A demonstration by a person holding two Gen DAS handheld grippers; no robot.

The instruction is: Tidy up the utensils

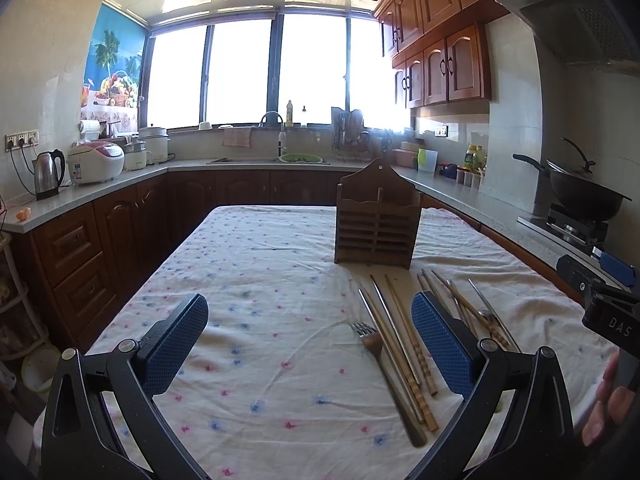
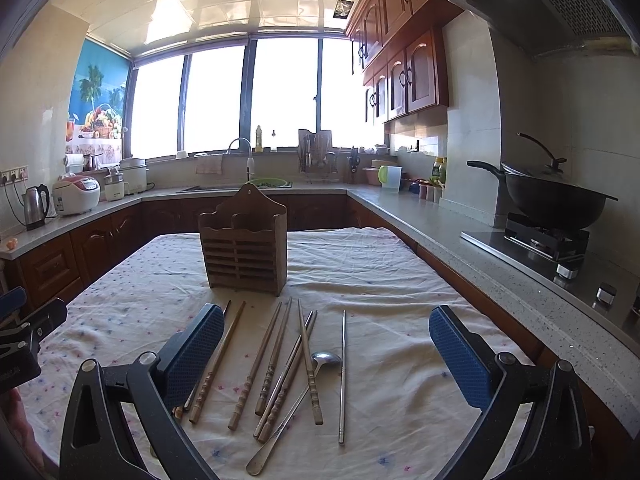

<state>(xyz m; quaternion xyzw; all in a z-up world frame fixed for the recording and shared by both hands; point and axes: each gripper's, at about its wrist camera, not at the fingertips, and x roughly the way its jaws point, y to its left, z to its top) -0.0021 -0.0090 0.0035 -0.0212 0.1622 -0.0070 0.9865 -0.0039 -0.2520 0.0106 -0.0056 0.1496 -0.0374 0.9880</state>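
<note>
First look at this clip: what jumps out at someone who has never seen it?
The wooden utensil holder stands upright mid-table on the flowered tablecloth, with nothing visible in it. In front of it lie scattered chopsticks, a spoon and, further left, a fork. Both the left gripper and right gripper hover open above them, holding nothing.

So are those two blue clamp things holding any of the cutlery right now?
No. The left hand-held gripper and right hand-held gripper are both open and empty; chopsticks lie on the tablecloth.
</note>
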